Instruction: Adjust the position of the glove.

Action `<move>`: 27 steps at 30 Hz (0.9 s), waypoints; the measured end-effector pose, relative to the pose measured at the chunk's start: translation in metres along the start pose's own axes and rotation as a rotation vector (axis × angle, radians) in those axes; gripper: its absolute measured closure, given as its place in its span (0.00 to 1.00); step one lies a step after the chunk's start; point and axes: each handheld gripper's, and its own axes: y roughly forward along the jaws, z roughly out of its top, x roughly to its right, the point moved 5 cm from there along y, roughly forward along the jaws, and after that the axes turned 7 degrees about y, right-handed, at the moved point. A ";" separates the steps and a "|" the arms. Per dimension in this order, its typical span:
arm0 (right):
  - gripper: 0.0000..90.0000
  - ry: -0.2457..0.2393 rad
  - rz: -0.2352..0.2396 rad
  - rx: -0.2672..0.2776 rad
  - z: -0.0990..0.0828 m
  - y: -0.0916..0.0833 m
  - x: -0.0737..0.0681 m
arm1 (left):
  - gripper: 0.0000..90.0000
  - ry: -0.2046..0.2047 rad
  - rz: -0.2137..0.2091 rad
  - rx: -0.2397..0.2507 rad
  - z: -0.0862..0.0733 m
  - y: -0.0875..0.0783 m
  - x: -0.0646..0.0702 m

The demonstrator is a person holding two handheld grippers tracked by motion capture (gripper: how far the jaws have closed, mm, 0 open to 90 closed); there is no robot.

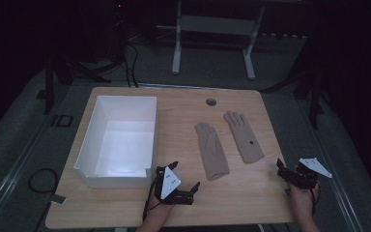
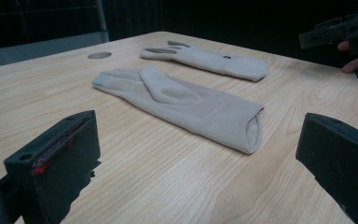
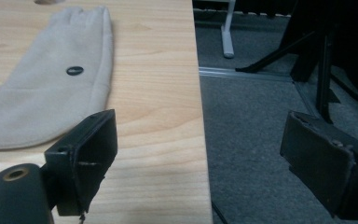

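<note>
Two beige gloves lie flat on the wooden table (image 1: 241, 193). The nearer glove (image 1: 211, 150) (image 2: 182, 100) lies palm up, cuff toward me. Farther right is the second glove (image 1: 243, 136) (image 2: 205, 58) (image 3: 51, 93), with a small black dot on it. My left gripper (image 1: 186, 175) (image 2: 196, 140) sits low at the table's front, just short of the nearer glove's cuff, jaws wide open and empty. My right gripper (image 1: 281, 174) (image 3: 200, 140) hovers at the table's right edge, open and empty; one jaw is over the wood near the dotted glove's cuff, the other over the floor.
A white open box (image 1: 121, 181) stands on the left half of the table, empty inside. A round cable hole (image 1: 211, 102) (image 2: 99, 55) is at the table's back. Grey carpet (image 3: 261, 116) and dark stand legs lie past the right edge.
</note>
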 end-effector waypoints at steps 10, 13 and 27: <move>0.13 -0.023 0.019 -0.102 -0.004 0.004 -0.004 | 0.00 -0.002 -0.015 0.003 0.000 0.000 0.000; 0.15 -0.020 0.066 -0.138 -0.002 0.003 -0.007 | 0.00 0.001 -0.014 0.003 0.000 0.000 0.001; 0.13 -0.027 0.102 -0.115 0.048 -0.005 -0.031 | 0.00 0.003 -0.013 0.002 0.000 0.000 0.001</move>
